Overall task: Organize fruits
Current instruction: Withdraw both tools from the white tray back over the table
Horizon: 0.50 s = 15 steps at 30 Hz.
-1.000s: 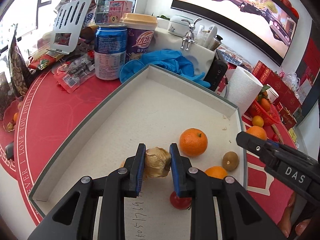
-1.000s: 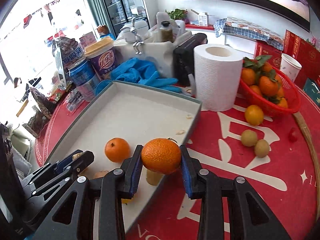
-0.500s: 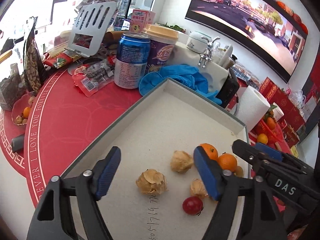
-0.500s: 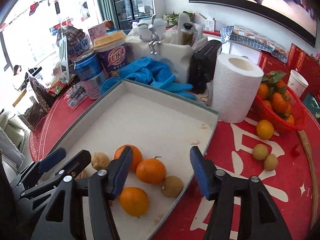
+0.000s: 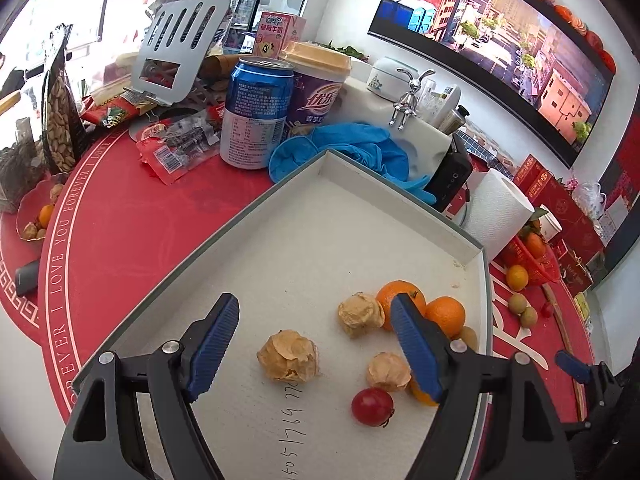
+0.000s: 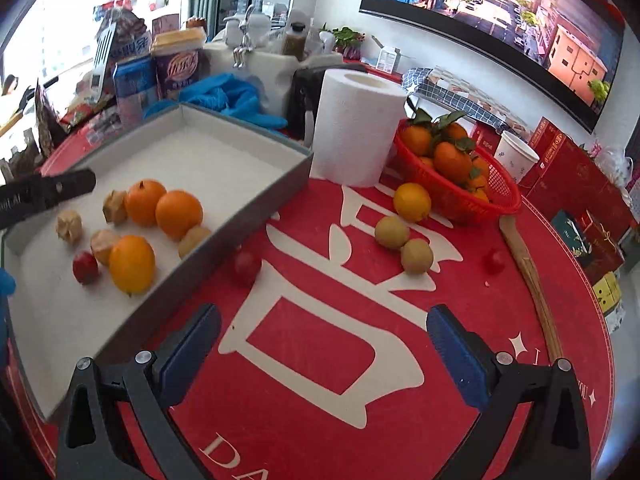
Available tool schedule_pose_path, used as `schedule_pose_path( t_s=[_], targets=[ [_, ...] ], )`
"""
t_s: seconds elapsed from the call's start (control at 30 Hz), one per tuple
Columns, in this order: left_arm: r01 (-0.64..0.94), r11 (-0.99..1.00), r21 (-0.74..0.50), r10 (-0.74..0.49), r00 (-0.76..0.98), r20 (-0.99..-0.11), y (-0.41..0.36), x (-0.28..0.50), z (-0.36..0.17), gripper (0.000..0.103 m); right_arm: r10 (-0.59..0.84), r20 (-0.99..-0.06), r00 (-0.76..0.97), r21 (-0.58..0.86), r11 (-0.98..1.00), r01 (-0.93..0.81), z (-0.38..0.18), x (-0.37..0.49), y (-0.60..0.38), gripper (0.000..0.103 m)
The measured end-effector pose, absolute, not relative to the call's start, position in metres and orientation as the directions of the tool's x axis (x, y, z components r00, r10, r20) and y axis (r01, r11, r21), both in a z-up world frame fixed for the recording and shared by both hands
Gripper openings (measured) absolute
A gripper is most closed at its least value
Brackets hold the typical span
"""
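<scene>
A shallow white box [image 5: 404,204] [image 6: 256,196] holds three oranges [image 6: 179,213], three papery husked fruits [image 5: 289,355], a small brown fruit [image 6: 193,240] and a red cherry tomato [image 5: 372,407]. My left gripper [image 5: 316,344] is open and empty above the box, over the nearest husked fruit. My right gripper [image 6: 322,356] is open and empty above the red tablecloth, right of the box. On the cloth lie an orange [image 6: 412,201], two brown-green fruits [image 6: 404,242] and two cherry tomatoes [image 6: 247,266].
A red basket of oranges [image 6: 460,176], a paper towel roll [image 6: 354,128], a blue can [image 5: 256,112], a purple cup [image 5: 316,88], blue gloves [image 5: 360,148], snack packets and red gift boxes [image 6: 576,184] crowd the table. A wooden stick [image 6: 528,276] lies at right.
Both grippers opened and let their fruit go into the box: the left a husked fruit, the right an orange. The right gripper then pulled back and swung right, out over the tablecloth.
</scene>
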<state>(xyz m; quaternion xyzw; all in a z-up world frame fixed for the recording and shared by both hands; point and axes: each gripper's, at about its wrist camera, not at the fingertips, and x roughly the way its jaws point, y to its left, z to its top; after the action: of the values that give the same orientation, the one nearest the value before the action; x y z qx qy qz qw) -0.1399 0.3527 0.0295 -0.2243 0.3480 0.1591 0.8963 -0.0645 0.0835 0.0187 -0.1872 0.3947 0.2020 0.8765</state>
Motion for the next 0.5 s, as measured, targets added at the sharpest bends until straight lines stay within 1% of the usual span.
schedule_pose_path(
  t_s=[0.13,0.23,0.3,0.37,0.4,0.43,0.47,0.5],
  targets=[
    [-0.438,0.857,-0.273,0.136,0.703,-0.698,0.350,-0.138,0.029,0.081,0.227,-0.781,0.582,-0.174,0.816,-0.551,0.004,-0.064,0.094,0.103],
    [-0.442,0.855,-0.270,0.134,0.692,-0.709,0.351,-0.137,0.026,0.081,0.272,-0.782,0.560,-0.145,0.795,-0.589,0.001,-0.055,0.105,0.099],
    [-0.447,0.853,-0.269,0.130,0.682,-0.720,0.353,-0.136,0.023,0.081,0.314,-0.787,0.531,-0.099,0.785,-0.612,0.002,-0.047,0.110,0.086],
    [-0.450,0.850,-0.274,0.126,0.679,-0.723,0.355,-0.136,0.023,0.081,0.333,-0.791,0.513,-0.072,0.782,-0.619,0.002,-0.038,0.110,0.086],
    [-0.451,0.849,-0.275,0.126,0.679,-0.724,0.355,-0.136,0.023,0.081,0.352,-0.793,0.497,-0.050,0.775,-0.630,0.001,-0.034,0.110,0.077],
    [-0.449,0.850,-0.274,0.124,0.678,-0.724,0.354,-0.135,0.023,0.081,0.380,-0.795,0.474,-0.018,0.765,-0.644,0.001,-0.031,0.108,0.070],
    [-0.444,0.854,-0.272,0.121,0.677,-0.726,0.353,-0.135,0.023,0.081,0.398,-0.793,0.462,0.002,0.760,-0.650,0.001,-0.028,0.108,0.065],
    [-0.440,0.857,-0.268,0.120,0.676,-0.727,0.351,-0.134,0.023,0.081,0.397,-0.790,0.467,-0.003,0.759,-0.651,0.001,-0.027,0.110,0.059]
  ],
)
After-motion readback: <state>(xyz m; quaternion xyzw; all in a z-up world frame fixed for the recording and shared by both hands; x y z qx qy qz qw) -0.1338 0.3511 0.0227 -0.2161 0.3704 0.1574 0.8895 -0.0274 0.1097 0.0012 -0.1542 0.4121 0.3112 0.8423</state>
